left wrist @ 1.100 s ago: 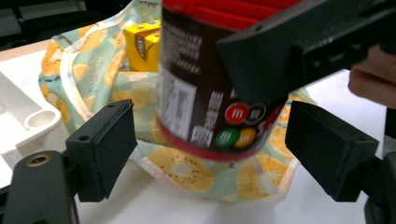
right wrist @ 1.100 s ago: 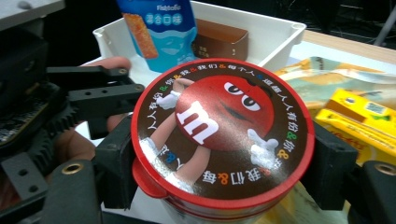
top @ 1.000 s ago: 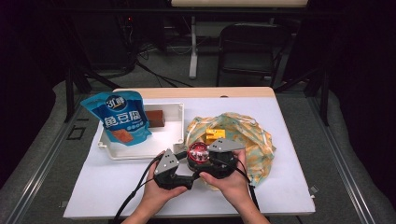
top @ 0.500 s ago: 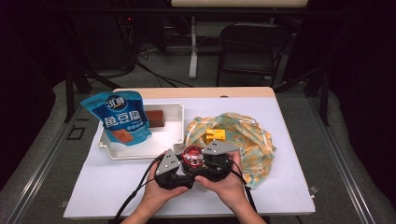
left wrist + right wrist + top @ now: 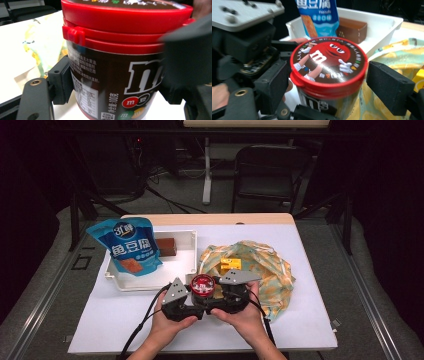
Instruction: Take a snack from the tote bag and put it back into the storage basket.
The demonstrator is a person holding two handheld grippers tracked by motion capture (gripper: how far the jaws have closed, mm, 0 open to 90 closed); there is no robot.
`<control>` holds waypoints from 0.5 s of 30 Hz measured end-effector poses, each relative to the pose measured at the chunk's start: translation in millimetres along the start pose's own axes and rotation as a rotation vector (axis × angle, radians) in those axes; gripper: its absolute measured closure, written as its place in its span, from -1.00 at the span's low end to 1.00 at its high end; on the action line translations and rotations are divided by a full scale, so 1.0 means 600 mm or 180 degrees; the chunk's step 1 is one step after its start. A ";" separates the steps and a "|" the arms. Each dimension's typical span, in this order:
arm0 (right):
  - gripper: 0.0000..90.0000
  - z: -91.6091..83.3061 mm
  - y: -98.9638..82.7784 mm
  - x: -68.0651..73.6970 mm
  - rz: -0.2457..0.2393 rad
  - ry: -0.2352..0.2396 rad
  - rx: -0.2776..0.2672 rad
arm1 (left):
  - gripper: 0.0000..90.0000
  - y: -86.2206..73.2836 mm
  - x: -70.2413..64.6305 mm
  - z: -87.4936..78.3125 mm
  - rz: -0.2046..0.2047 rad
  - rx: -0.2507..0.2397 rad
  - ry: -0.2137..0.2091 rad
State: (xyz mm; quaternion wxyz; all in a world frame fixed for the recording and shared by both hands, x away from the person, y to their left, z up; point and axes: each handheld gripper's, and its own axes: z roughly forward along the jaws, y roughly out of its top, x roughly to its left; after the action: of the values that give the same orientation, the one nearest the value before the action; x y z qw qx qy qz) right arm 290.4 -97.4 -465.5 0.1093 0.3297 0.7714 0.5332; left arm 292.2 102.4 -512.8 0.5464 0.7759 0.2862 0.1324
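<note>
A brown candy jar [image 5: 202, 286] with a red lid stands upright at the table's near middle, between both grippers. My left gripper [image 5: 192, 296] comes from the left. In the left gripper view its jaws [image 5: 112, 87] have just been closing and press the jar's body [image 5: 112, 75] below the lid. My right gripper [image 5: 215, 292] comes from the right. In the right gripper view its jaws [image 5: 329, 85] have just been opening and flank the lid [image 5: 328, 60], with the right pad [image 5: 389, 86] clear of the rim.
A white tray [image 5: 187, 240] at the back left holds a blue snack pouch [image 5: 131, 247] and a brown block [image 5: 167, 246]. A yellow patterned cloth bag [image 5: 265, 270] lies just right of the jar with a small yellow box [image 5: 231, 265] on it.
The jar and both grippers have drifted slightly to the left. Both hands stay at the same spot near the table's front.
</note>
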 end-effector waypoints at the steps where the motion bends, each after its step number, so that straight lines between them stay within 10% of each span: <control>1: -0.62 -0.003 0.001 -0.001 0.0009 0.0011 -0.0035 | -0.42 0.000 0.001 -0.001 -0.0019 -0.0007 0.0048; 15: -0.64 -0.032 0.007 -0.029 0.0085 -0.0063 -0.0209 | -0.41 0.002 0.038 -0.026 -0.0183 -0.0111 0.0169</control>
State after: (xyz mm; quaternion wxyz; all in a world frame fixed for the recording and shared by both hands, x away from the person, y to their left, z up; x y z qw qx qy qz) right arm 295.4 -122.1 -456.8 0.1205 0.3415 0.7479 0.5563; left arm 302.6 127.5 -508.3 0.5557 0.7539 0.3204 0.1421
